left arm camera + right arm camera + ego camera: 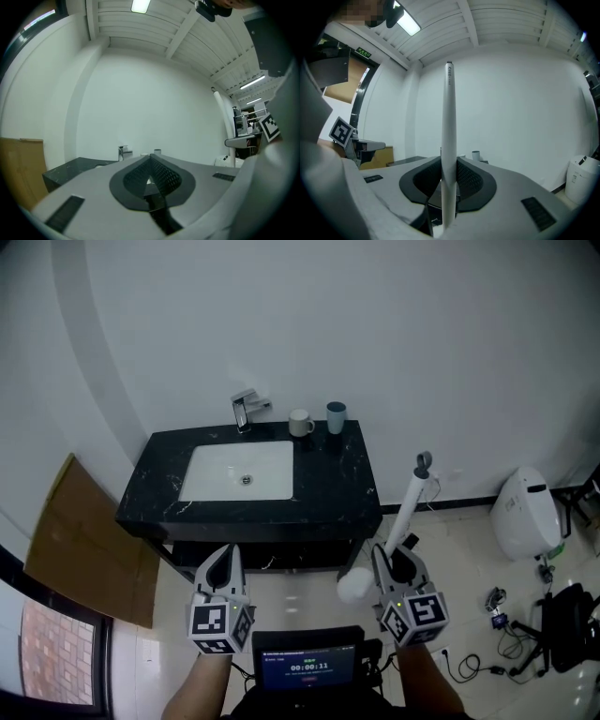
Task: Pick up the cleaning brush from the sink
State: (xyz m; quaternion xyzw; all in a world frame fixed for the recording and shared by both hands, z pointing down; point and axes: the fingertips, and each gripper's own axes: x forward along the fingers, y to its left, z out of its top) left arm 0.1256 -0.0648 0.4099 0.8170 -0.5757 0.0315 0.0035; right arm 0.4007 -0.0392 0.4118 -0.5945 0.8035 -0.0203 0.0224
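The cleaning brush [405,512] is a long white stick with a grey loop at its top and a round white head [354,587] at its lower end. My right gripper [398,563] is shut on its handle, in front of the black vanity's right corner and away from the sink [211,486]. In the right gripper view the handle [449,140] stands upright between the pads of the right gripper [449,174]. My left gripper [228,563] hangs before the vanity's front edge, its jaws together with nothing in them; in its own view the left gripper [151,161] points at the far faucet.
The black marble counter [328,493] carries a chrome faucet [246,411], a white mug [300,423] and a grey-blue cup [336,416]. A brown board [80,540] leans at the left. A white bin [525,512] and cables [506,624] lie on the floor at the right.
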